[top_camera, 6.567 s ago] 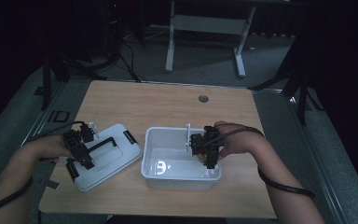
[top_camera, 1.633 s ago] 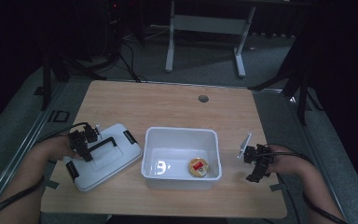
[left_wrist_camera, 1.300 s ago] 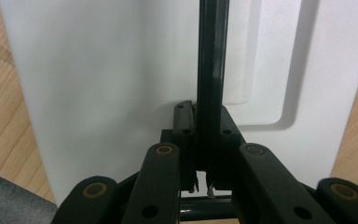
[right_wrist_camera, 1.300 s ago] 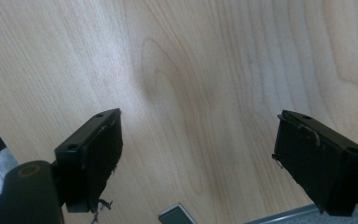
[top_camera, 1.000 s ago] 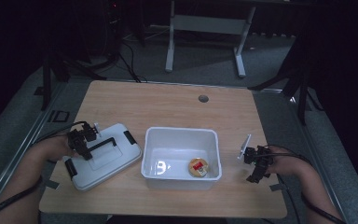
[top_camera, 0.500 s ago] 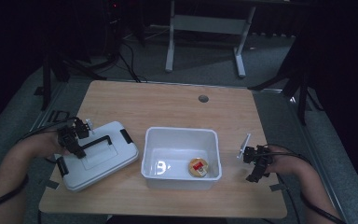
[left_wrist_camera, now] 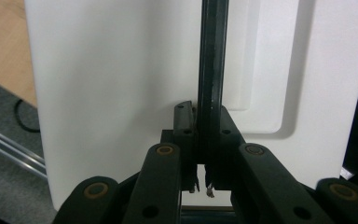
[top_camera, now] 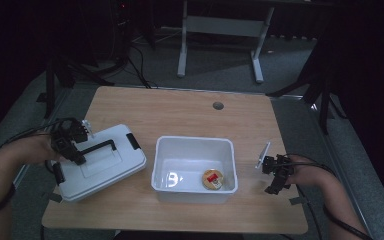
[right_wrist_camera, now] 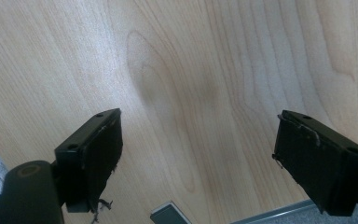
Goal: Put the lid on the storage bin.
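High view: my left hand-held gripper [top_camera: 75,145] is clamped on the black handle [top_camera: 96,147] of the white rectangular plastic lid [top_camera: 100,162], left of the open white plastic bin [top_camera: 195,167] on the wooden counter [top_camera: 180,112]. Lid tilted, probably lifting to cover the bin. Small round yellow-red item [top_camera: 213,179] inside the bin. Right hand-held gripper [top_camera: 275,175] parked right of the bin.

Left gripper view: jaws squeezed on the handle [left_wrist_camera: 210,70].

Right gripper view: jaws apart, empty over the counter [right_wrist_camera: 191,93].

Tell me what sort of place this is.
Probably a lab or workshop set up for recording: a bare wooden table, stand legs and cables on grey carpet behind it, and dark surroundings.
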`<state>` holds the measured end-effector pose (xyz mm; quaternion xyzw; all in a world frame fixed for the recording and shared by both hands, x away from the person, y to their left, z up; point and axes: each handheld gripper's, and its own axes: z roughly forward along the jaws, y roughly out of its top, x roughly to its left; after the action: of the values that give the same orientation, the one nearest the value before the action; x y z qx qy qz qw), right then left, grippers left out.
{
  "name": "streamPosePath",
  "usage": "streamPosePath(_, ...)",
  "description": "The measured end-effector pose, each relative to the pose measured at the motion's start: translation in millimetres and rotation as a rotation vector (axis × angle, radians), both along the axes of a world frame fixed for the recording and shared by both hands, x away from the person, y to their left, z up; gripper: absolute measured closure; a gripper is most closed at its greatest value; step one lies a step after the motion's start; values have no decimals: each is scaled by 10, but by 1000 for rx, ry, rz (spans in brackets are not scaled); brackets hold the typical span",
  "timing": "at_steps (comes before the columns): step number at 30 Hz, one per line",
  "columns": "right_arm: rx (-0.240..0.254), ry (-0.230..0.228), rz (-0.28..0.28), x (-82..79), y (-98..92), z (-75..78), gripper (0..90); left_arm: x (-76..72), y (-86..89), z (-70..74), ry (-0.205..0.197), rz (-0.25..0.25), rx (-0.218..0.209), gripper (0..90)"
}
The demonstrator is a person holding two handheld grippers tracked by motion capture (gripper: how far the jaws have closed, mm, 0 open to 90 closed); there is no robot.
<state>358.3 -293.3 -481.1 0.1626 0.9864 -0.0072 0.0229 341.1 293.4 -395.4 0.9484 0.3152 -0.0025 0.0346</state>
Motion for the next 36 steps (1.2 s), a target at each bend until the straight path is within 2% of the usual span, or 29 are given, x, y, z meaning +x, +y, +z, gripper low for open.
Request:
streamPosePath(12,1,-5,-1,1,27,30,148,-108,-28,428,-40,-32,0,834)
streamPosePath(16,0,-6,-3,-2,32,36,149,-135,-82,579,-55,-55,6,834)
streamPosePath(19,1,-7,1,-9,37,41,149,-163,-146,698,-70,-76,-9,834)
streamPosePath(27,-3,-5,-1,-11,39,30,149,-145,-386,787,-79,-133,4,834)
streamPosePath(34,4,-8,10,-25,53,16,149,-82,-646,782,-76,-198,-33,834)
streamPosePath(36,1,-7,10,-26,57,6,148,-67,-735,781,-84,-217,-30,834)
